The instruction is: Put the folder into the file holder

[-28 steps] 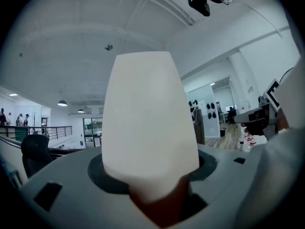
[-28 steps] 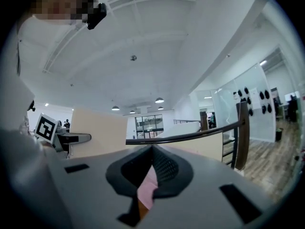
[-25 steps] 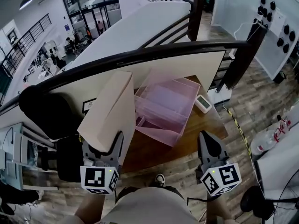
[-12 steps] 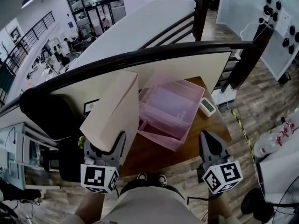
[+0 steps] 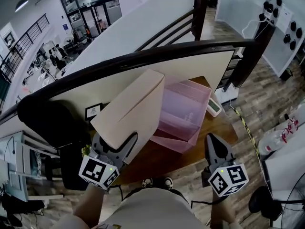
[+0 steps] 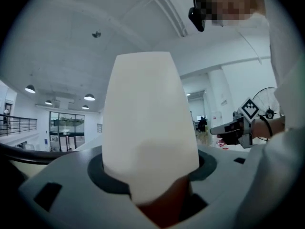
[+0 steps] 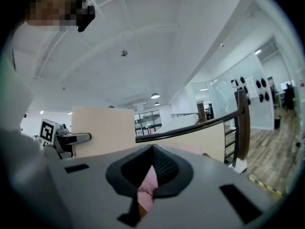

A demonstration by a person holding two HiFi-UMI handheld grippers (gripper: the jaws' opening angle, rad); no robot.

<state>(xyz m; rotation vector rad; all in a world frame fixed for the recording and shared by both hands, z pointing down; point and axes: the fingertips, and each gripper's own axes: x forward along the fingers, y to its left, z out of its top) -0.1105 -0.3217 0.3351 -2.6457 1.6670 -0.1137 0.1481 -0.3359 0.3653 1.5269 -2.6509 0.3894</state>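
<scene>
On the left, the left claw [image 5: 116, 147] is clamped on the near edge of the cream folder [image 5: 133, 111] and carries it tilted in the air. The folder's far end leans over the pink file holder [image 5: 186, 111] on the table [image 5: 162, 159]. It isn't in a slot yet, so lowering it in looks like the job left. On the right, the right claw [image 5: 215, 149] hangs with jaws together, empty.

A brown wooden table [image 5: 155, 160] is carrying a pink translucent file holder [image 5: 186, 111], which is sitting toward its back, and a small white device [image 5: 214, 109] is lying at its right corner.
</scene>
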